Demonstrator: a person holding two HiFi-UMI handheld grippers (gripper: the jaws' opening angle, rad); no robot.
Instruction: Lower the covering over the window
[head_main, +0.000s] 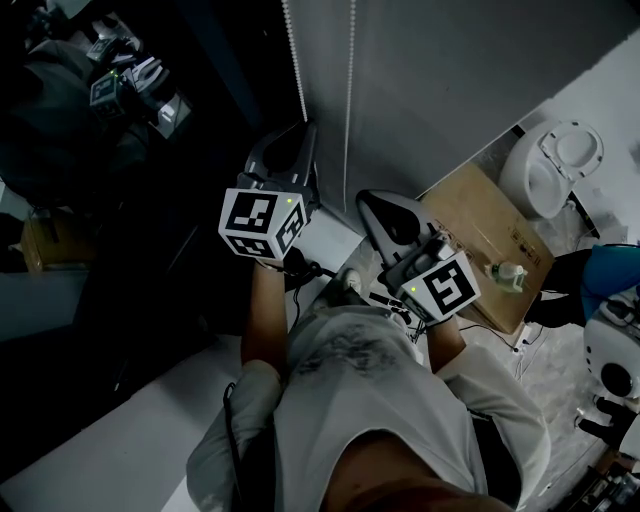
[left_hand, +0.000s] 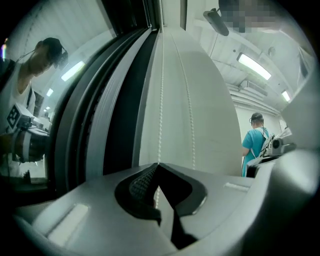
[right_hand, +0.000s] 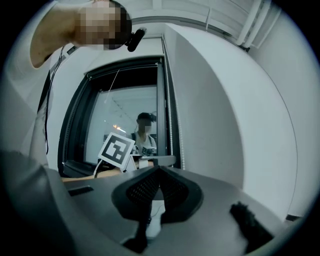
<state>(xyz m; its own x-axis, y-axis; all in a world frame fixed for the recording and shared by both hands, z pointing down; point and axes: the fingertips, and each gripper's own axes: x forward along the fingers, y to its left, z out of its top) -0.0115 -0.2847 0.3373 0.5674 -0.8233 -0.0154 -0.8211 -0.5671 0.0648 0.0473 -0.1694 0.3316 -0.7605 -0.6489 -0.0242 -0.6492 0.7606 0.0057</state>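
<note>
Bead chain (head_main: 298, 70) ahead; wall (head_main: 450, 70) right; cardboard box (head_main: 480, 215) below

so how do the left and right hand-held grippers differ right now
The left hand-held gripper is clamped on the bead chain; the right hand-held gripper holds nothing. The left one sits right at the chain; the right one is farther back, with the chain ahead of it. Both have their jaws together and face the window.

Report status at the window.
Left gripper shut on chain. Right gripper shut, empty. Window uncovered. No obstruction seen.
</note>
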